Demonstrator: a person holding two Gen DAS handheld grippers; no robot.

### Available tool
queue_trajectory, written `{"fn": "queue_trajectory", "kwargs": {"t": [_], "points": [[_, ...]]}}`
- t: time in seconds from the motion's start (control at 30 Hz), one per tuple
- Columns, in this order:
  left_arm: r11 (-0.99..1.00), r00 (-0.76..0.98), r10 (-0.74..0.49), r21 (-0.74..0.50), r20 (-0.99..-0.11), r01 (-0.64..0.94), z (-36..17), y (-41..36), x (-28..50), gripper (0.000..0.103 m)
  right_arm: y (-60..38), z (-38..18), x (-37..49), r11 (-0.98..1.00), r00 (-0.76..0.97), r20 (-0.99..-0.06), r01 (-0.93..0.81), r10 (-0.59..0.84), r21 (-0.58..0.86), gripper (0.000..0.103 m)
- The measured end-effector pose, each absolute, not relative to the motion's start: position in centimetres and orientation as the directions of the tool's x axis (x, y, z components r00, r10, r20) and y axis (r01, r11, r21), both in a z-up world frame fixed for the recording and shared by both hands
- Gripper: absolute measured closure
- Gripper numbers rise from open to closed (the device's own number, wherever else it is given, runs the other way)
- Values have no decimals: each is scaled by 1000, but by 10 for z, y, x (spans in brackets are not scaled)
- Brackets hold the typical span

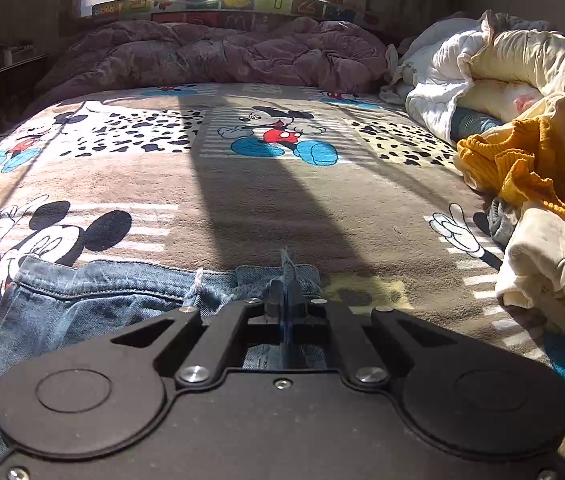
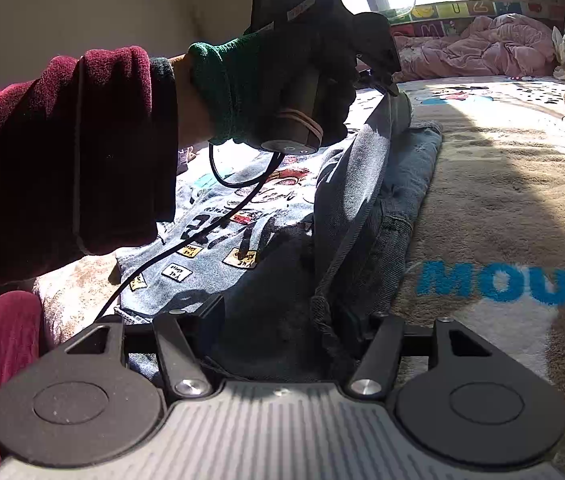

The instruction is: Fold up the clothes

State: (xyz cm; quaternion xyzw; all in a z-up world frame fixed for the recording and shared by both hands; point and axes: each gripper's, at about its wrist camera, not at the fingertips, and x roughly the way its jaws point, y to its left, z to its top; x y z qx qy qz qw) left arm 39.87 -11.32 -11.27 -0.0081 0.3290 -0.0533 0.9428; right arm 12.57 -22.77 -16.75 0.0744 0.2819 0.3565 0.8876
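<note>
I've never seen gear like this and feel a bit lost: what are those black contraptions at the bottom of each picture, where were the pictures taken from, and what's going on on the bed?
There is no robot here. A person holds a pair of hand-held tongs in each hand, and a small camera on each looks forward along its fingers. One picture comes from the left tongs, the other from the right tongs.

The left tongs are shut on a frayed edge of the denim garment, which lies on a Mickey Mouse blanket. The right tongs stand open with denim between their fingers. In the right view you see the gloved left hand lifting a fold of the denim. A pile of unfolded clothes waits to one side.
</note>
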Motion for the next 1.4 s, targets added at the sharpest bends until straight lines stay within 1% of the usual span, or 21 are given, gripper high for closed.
{"fn": "queue_trajectory", "kwargs": {"t": [0.03,0.07,0.13,0.2,0.37,0.43,0.5,0.57,0.6,0.63,0.67,0.83,1.0,1.03,1.07,1.1,1.13,1.2,1.27,1.3,1.4], "points": [[992,747,-113,-27,-655,127,-121,-122,406,102,-228,-168,125,735,587,-447,-591,675,333,43],[988,714,-124,-21,-689,152,-128,-126,411,95,-228,-168,125,734,586,-448,-591,675,334,43],[987,715,-150,-57,-683,152,-127,-123,411,90,-228,-168,126,734,585,-447,-588,676,340,43],[977,724,-213,-139,-657,161,-118,-110,407,72,-228,-168,126,733,585,-446,-586,677,345,43],[985,789,-146,-159,-597,62,-97,-59,402,70,-229,-168,125,734,585,-447,-583,677,349,43],[983,764,-129,-185,-632,12,-103,-40,411,70,-229,-168,125,734,585,-446,-581,677,352,43],[974,735,-160,-227,-659,8,-113,-30,418,63,-229,-168,124,734,586,-446,-580,677,353,43],[961,707,-202,-275,-678,11,-123,-23,423,64,-230,-168,124,734,585,-446,-578,677,356,43],[955,695,-222,-295,-684,15,-127,-21,425,74,-230,-168,124,733,585,-444,-577,678,359,43],[956,689,-231,-293,-687,28,-129,-24,425,92,-231,-168,124,733,585,-443,-576,679,362,43],[963,693,-217,-266,-688,38,-130,-27,422,101,-231,-168,124,732,585,-442,-575,680,365,43],[960,798,-179,-280,-576,12,-116,-20,404,102,-232,-169,126,729,583,-439,-575,683,371,42],[988,740,-117,-154,-662,18,-135,-32,420,99,-230,-169,127,729,581,-443,-579,683,366,42],[989,746,-112,-149,-656,18,-134,-32,418,96,-230,-169,127,729,581,-443,-578,683,367,42],[988,754,-117,-156,-647,19,-131,-31,416,81,-230,-168,128,729,581,-442,-578,683,367,42],[980,768,-144,-195,-624,26,-127,-27,411,54,-230,-168,128,729,581,-442,-576,684,369,42],[976,785,-149,-218,-601,19,-122,-22,407,46,-230,-167,128,729,581,-441,-575,684,372,42],[960,799,-157,-278,-581,-14,-117,-8,403,54,-232,-167,128,728,581,-440,-572,685,378,42],[939,797,-162,-339,-582,-57,-116,9,404,55,-233,-167,128,728,581,-440,-569,685,382,42],[930,789,-153,-357,-594,-88,-118,16,406,65,-233,-167,127,729,582,-440,-568,683,381,42],[912,752,-193,-398,-630,-99,-129,23,413,77,-233,-167,126,733,585,-443,-566,680,377,42]]}}
